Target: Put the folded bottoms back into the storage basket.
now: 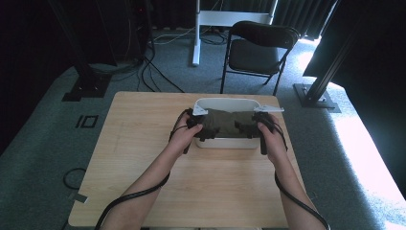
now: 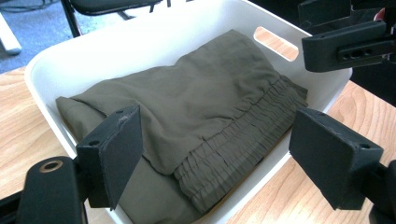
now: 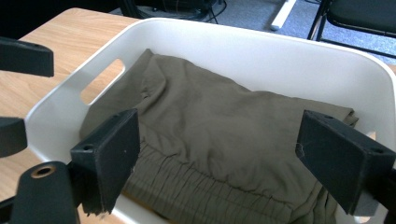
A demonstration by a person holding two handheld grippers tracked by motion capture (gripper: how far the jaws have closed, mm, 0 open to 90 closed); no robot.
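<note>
Folded olive garment (image 2: pixel 196 112) lies flat inside white bin (image 1: pixel 225 103) at far centre of desk (image 1: pixel 143 158). Left gripper (image 2: pixel 212 154) and right gripper (image 3: pixel 219 158) flank it, jaws apart, clamping nothing; likely positioned for a two-ended lift.

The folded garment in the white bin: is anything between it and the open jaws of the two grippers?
Nothing visible. The olive garment lies uncovered in the white bin, and both the left gripper and the right gripper hover open directly over it.

Beyond my wooden table (image 1: pixel 143 143) lies grey carpet (image 1: pixel 48 120); a black folding chair (image 1: pixel 258 48) stands ahead, dark curtains (image 1: pixel 373 43) around, sunlight at right.
</note>
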